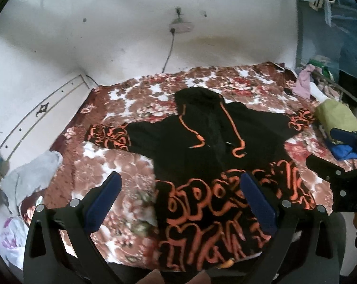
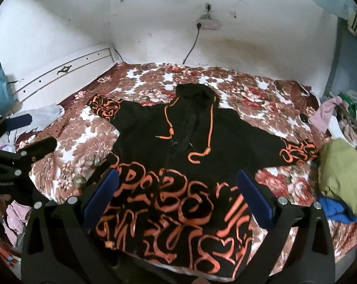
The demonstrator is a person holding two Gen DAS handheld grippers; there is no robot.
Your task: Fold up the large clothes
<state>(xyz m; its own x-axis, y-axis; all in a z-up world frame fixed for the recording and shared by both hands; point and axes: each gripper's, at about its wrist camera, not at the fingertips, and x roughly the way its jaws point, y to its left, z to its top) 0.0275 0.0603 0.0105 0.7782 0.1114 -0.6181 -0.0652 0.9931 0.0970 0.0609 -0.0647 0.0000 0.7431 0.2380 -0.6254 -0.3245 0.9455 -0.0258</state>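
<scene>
A large black hoodie [image 1: 202, 146] with orange lettering and orange drawstrings lies spread flat on the bed, front up, hood toward the wall and both sleeves out sideways. It also shows in the right wrist view [image 2: 185, 165]. My left gripper [image 1: 180, 182] is open and empty above the hoodie's lower left hem. My right gripper [image 2: 177, 179] is open and empty above the lower hem. The right gripper also appears at the right edge of the left wrist view [image 1: 334, 151], and the left gripper at the left edge of the right wrist view [image 2: 34, 137].
The bed has a floral red-and-white blanket [image 1: 121, 165]. A grey cloth [image 1: 34, 175] lies at its left edge. An olive garment [image 2: 341, 172] and a blue one [image 2: 334, 208] lie at the right. A white headboard [image 2: 65, 71] and wall stand behind. More clothes [image 2: 325, 113] hang at far right.
</scene>
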